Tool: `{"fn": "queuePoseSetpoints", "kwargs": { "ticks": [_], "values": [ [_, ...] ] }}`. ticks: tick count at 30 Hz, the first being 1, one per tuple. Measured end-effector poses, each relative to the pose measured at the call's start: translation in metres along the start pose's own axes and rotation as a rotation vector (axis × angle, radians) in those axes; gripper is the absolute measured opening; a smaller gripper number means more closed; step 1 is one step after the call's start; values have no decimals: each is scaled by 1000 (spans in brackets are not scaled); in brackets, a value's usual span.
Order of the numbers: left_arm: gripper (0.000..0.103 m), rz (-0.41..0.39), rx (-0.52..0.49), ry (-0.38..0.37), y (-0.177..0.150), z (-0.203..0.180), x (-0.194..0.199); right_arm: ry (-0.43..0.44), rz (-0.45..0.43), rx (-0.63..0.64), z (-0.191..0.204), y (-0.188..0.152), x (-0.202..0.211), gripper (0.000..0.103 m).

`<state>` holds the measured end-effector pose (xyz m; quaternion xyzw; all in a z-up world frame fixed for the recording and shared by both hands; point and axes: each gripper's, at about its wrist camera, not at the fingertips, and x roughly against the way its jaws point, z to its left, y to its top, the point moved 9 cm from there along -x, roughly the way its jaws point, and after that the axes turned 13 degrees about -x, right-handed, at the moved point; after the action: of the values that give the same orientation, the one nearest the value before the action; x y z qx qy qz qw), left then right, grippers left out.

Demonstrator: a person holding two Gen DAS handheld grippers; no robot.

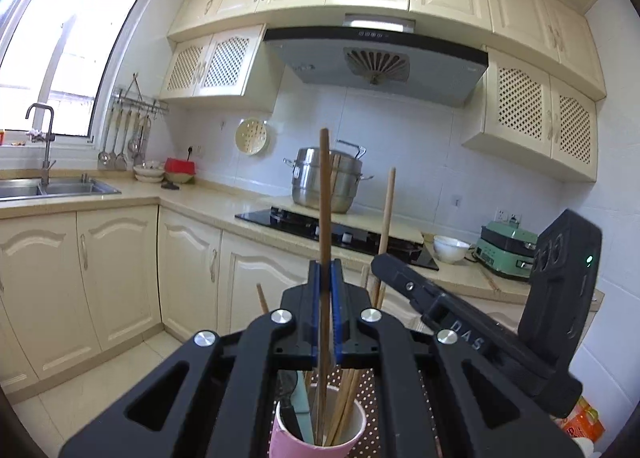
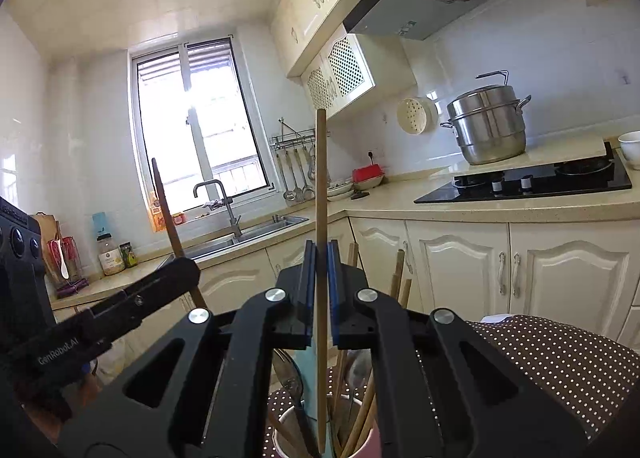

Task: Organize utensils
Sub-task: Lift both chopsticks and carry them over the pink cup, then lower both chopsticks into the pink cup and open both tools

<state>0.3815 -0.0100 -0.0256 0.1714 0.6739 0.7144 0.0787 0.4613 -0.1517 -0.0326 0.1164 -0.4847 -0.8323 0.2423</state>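
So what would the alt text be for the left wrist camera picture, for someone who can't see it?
The left tongs are shut on a single upright wooden chopstick, held above a pink cup of more chopsticks. The right tongs, at right, hold a second chopstick. Behind are cream kitchen cabinets, a steel steamer pot on a black hob, and a sink under a bright window.

Steel pot [image 1: 326,180] sits on the hob [image 1: 340,232] at centre; sink [image 1: 60,186] and tap [image 1: 42,138] at nine o'clock; white bowl [image 1: 450,248] and green cooker [image 1: 506,252] at three
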Motion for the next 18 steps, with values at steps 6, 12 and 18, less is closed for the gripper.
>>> {"fn": "queuePoseSetpoints", "kwargs": {
  "ticks": [6,12,18],
  "values": [
    [5,83,-1,-8,-32,1,-11,-19,29,-2,-7,-9,2,6],
    [5,87,-6,-5,-46,-1,-7,-24,37,29,-2,-18,8,6],
    [5,129,-12,-7,-60,-2,-13,-41,62,42,-2,-31,11,6]
  ]
}}
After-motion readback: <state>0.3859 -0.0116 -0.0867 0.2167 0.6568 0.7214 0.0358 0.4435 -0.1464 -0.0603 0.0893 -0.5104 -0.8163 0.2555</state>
